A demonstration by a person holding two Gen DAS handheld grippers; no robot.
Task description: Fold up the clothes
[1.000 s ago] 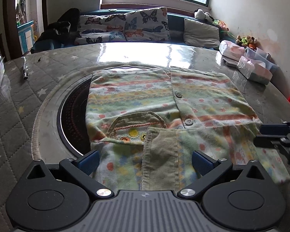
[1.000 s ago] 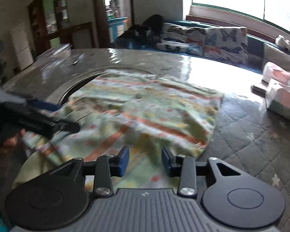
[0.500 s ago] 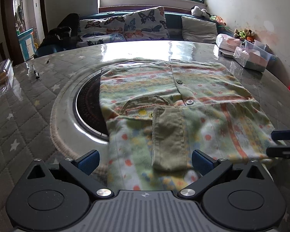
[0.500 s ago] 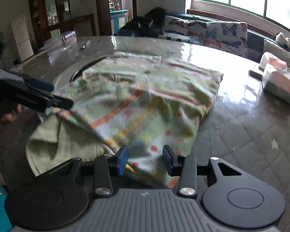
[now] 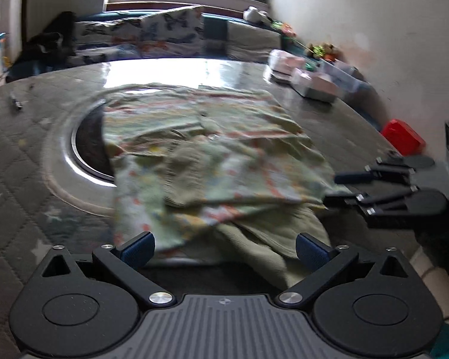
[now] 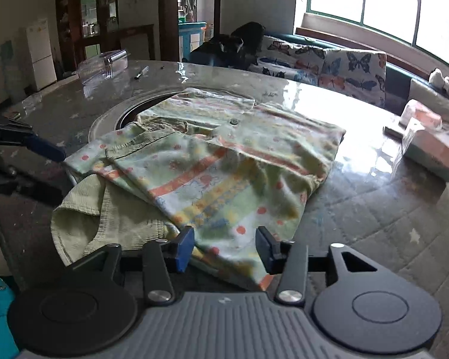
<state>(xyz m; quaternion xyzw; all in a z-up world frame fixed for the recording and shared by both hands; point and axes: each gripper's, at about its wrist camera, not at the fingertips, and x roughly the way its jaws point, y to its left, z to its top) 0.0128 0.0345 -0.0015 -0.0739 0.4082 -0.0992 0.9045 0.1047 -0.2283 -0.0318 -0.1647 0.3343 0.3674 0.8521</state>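
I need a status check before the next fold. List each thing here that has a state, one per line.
Patterned shirt: partly folded, near edge hanging off the table.
Button: fastened.
Left gripper: open, nothing held.
Right gripper: fingers just opened, cloth between them but not pinched.
Clear plastic box: shut, as far as visible.

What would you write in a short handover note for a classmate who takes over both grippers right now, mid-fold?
Left gripper: open, nothing held, near hem of the patterned garment between its fingers.
Right gripper: jaws have just been opening; the garment's near edge lies between them, pads not pressing, so released.
Garment: on the round table, partly over the round inset, near edge hanging off the table edge.
Done: a sleeve with a green corduroy cuff is folded across the front; the fold is loose and rumpled.
Left: smooth it, finish the folds.
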